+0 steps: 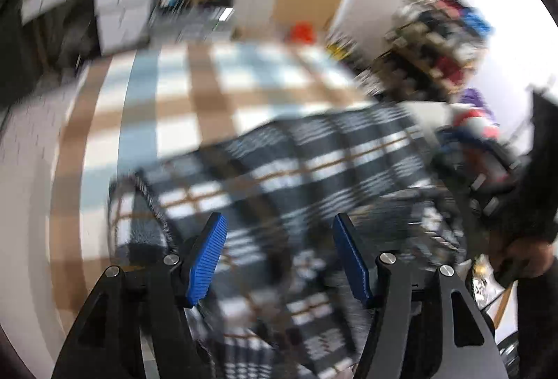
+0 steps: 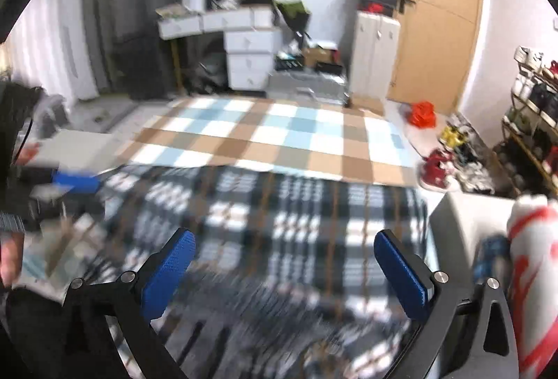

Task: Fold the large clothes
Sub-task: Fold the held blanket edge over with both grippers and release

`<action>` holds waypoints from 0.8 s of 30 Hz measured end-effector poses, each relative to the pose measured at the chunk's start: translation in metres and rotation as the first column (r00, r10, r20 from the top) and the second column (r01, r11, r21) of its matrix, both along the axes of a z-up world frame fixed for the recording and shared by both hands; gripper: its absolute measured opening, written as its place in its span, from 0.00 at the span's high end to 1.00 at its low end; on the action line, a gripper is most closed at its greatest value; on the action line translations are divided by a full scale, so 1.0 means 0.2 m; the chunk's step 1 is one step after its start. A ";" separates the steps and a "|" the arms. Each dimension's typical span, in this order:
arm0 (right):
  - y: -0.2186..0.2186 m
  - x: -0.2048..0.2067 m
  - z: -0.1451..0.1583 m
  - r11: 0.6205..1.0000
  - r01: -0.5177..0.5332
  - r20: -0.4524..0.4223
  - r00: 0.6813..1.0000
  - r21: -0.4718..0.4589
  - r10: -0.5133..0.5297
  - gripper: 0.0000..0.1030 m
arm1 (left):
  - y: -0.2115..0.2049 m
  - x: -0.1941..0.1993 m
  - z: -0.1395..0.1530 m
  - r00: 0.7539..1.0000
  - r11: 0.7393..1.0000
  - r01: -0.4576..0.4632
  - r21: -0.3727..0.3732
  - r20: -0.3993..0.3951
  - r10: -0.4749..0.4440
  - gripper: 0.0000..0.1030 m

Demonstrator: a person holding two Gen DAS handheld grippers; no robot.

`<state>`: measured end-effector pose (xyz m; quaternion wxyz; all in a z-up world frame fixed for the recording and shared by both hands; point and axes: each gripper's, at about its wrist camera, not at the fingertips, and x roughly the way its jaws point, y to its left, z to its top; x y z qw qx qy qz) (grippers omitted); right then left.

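A dark grey, white and tan plaid garment lies spread on the near part of the surface, with a fringed edge turned up at its left. It fills the lower middle of the right wrist view. My left gripper is open and empty above the garment, blue pads apart. My right gripper is open and empty above the garment's near part. Both views are motion-blurred. The other gripper shows at the left of the right wrist view.
A brown, blue and white checked mat lies beyond the garment. White drawers, a white cabinet and a wooden door stand at the back. A shoe rack is right. A red-and-white roll lies near right.
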<state>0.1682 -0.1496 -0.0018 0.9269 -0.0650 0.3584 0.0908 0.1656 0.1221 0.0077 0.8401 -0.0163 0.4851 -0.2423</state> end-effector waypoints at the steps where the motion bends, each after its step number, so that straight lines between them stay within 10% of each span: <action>1: 0.01 0.13 -0.03 1.000 0.008 -0.057 0.998 -0.021 -0.009 0.00 | 0.01 0.07 -0.09 0.998 1.000 -0.025 -0.003 -0.056 0.025 0.44; 11: -0.11 0.42 -0.70 0.944 -0.020 -0.466 0.873 -0.330 -0.144 0.01 | 0.05 0.17 -0.37 0.975 0.994 -0.103 -0.023 -0.200 0.096 0.44; 16: -0.16 0.39 -0.62 0.947 -0.038 -0.491 0.861 -0.319 -0.130 0.01 | 0.05 0.20 -0.23 0.969 0.997 -0.062 -0.041 -0.242 0.050 0.44; 19: -0.12 0.37 -0.46 0.969 -0.068 -0.415 0.909 -0.236 -0.037 0.00 | 0.02 0.17 -0.14 0.984 0.996 -0.013 -0.088 -0.178 -0.003 0.44; 24: -0.05 0.45 -0.43 0.979 -0.058 -0.368 0.930 -0.195 -0.018 0.00 | -0.08 0.28 -0.30 0.976 1.000 -0.007 -0.012 -0.217 0.005 0.44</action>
